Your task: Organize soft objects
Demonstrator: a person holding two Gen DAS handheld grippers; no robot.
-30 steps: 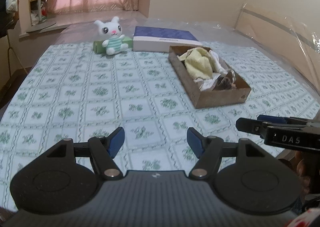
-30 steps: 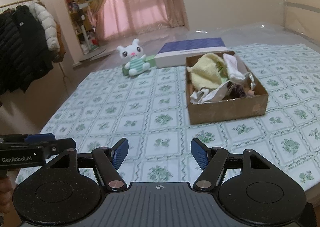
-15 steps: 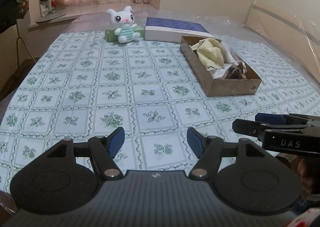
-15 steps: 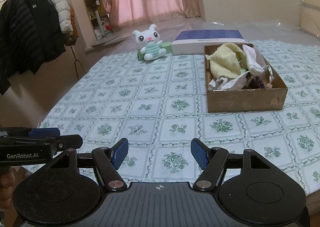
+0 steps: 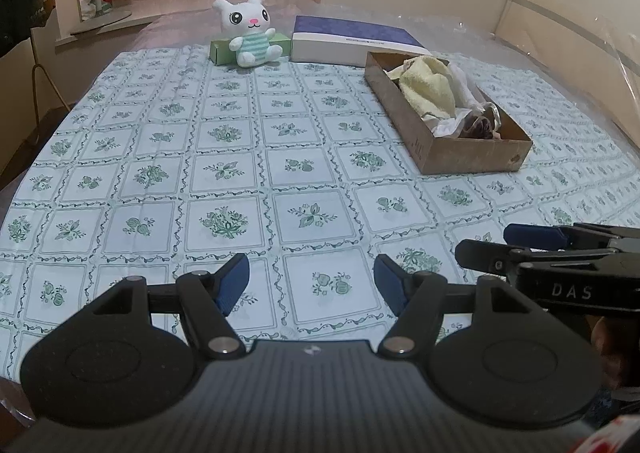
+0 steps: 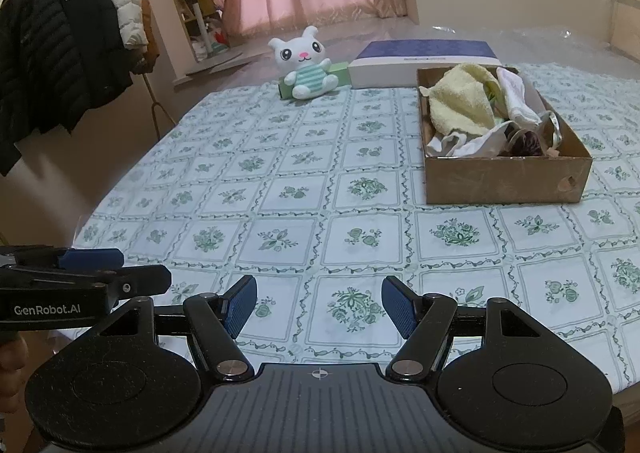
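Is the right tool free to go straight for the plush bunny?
Probably yes. The right tool is open and empty, and only bare tablecloth lies between it and the plush bunny. The cardboard box sits off to the right.

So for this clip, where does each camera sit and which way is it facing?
Left wrist: sits on the left hand-held gripper, angled down across the patterned tablecloth toward the plush bunny and cardboard box; own open fingers show, with the right hand-held gripper at its right edge.
Right wrist: sits on the right hand-held gripper, facing the same way; own open fingers and the left one at its left edge.
Shared: bunny, box, blue-lidded flat box.
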